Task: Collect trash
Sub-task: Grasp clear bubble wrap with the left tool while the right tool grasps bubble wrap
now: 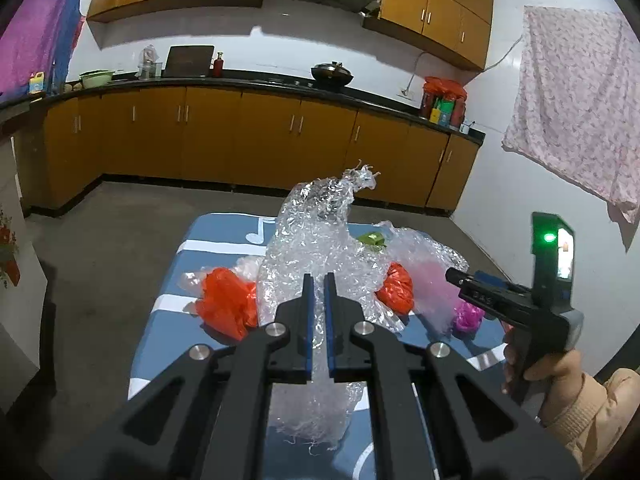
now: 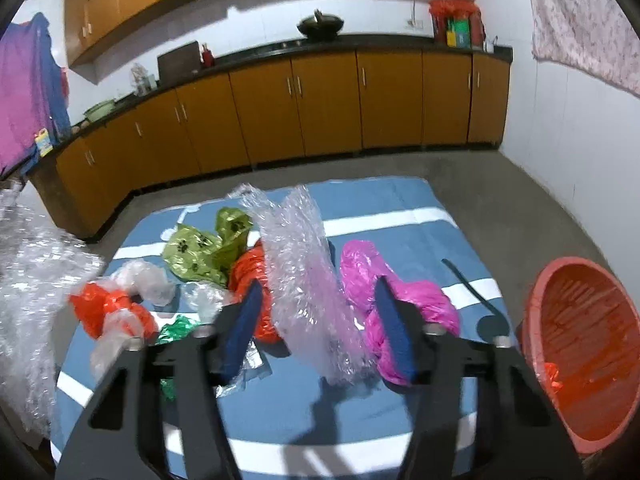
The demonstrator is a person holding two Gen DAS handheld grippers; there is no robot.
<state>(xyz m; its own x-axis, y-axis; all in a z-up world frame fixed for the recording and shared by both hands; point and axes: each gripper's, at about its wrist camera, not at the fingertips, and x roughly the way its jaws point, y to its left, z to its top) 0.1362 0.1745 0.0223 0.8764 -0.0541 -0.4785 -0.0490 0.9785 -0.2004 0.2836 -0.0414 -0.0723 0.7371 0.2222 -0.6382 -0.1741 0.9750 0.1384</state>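
Note:
A large sheet of clear bubble wrap [image 1: 316,232] hangs pinched between the blue pads of my left gripper [image 1: 319,280], which is shut on it above the blue table [image 1: 224,232]. The same sheet fills the left edge of the right wrist view [image 2: 32,280]. My right gripper [image 2: 316,292] stands open around a second, upright piece of bubble wrap [image 2: 300,264]; its pads do not press on it. A pink bag [image 2: 420,300], orange bags [image 2: 108,308] and a green bag [image 2: 200,252] lie crumpled on the table. A red basket [image 2: 580,312] sits at the right edge.
An orange bag [image 2: 556,376] lies inside the basket. The right gripper [image 1: 460,280], held by a hand in a beige sleeve [image 1: 592,412], shows in the left wrist view. Orange kitchen cabinets [image 2: 320,100] line the far wall beyond a grey floor [image 2: 500,184].

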